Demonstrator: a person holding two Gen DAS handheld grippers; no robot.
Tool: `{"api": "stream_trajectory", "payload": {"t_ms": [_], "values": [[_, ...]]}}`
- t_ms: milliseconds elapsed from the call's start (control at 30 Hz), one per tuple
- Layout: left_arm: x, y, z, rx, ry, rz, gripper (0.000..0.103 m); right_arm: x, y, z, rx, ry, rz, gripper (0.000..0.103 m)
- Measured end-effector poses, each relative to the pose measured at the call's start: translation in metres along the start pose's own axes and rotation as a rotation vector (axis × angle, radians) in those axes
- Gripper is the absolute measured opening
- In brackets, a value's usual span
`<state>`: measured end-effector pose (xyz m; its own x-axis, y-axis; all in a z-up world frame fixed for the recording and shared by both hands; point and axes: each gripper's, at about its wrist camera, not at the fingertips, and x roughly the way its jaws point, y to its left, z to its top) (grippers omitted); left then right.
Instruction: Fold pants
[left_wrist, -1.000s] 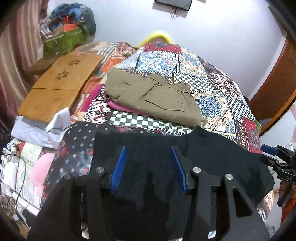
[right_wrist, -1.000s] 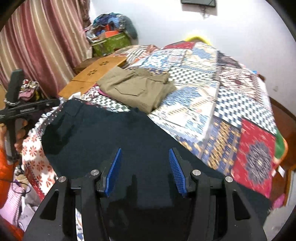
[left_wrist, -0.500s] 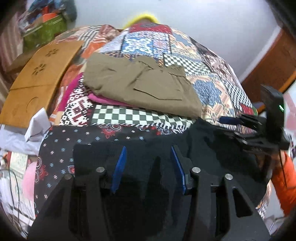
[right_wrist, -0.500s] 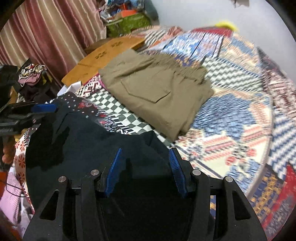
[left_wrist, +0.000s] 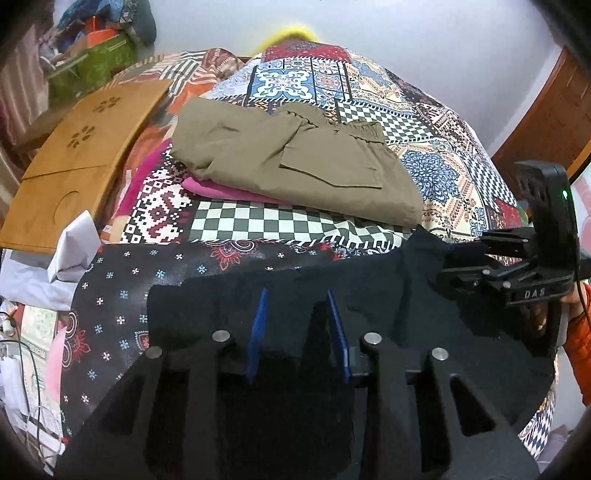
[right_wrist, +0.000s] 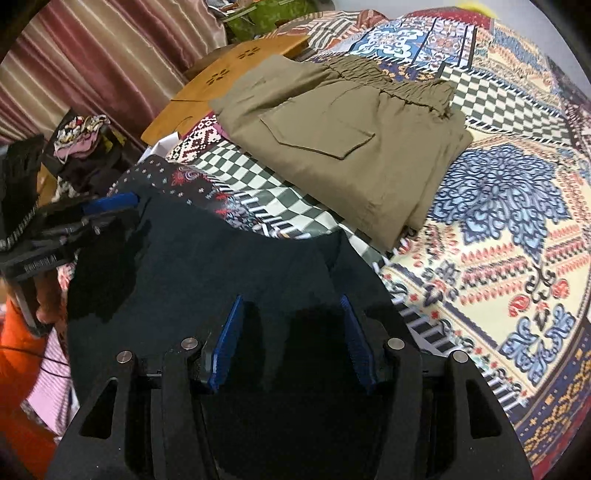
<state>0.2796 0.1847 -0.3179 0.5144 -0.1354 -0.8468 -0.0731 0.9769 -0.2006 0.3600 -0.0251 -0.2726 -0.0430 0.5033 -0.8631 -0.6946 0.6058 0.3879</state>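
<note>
Both pitched down over the dark pants (left_wrist: 388, 295): left hand-held gripper (left_wrist: 297, 328) closing, right hand-held gripper (right_wrist: 291, 339) open. One folded khaki pants (left_wrist: 295, 162) far on the bed (left_wrist: 443, 173).

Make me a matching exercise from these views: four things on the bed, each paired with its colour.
Things:
1. folded pants
2. spread pants
3. board
4. cloth under the folded pants

Colours:
A. pink
B. dark navy
C. khaki
D. light brown wood

Pairs: 1-C, 2-B, 3-D, 4-A
</note>
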Motion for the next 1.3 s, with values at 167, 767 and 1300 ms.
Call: {"api": "stream_trajectory", "payload": {"t_ms": [167, 767, 1300], "values": [[0.001, 0.002, 0.0, -0.006, -0.004, 0.002, 0.033, 0.018, -0.003, 0.021, 0.057, -0.012, 0.044, 0.046], [0.008, -0.009, -0.003, 0.07, -0.007, 0.099, 0.033, -0.006, -0.019, 0.014, 0.121, -0.109, -0.011, 0.029], [0.009, -0.001, -0.005, 0.073, -0.022, 0.17, 0.033, 0.007, -0.01, 0.017, 0.014, -0.175, -0.132, 0.005]]}}
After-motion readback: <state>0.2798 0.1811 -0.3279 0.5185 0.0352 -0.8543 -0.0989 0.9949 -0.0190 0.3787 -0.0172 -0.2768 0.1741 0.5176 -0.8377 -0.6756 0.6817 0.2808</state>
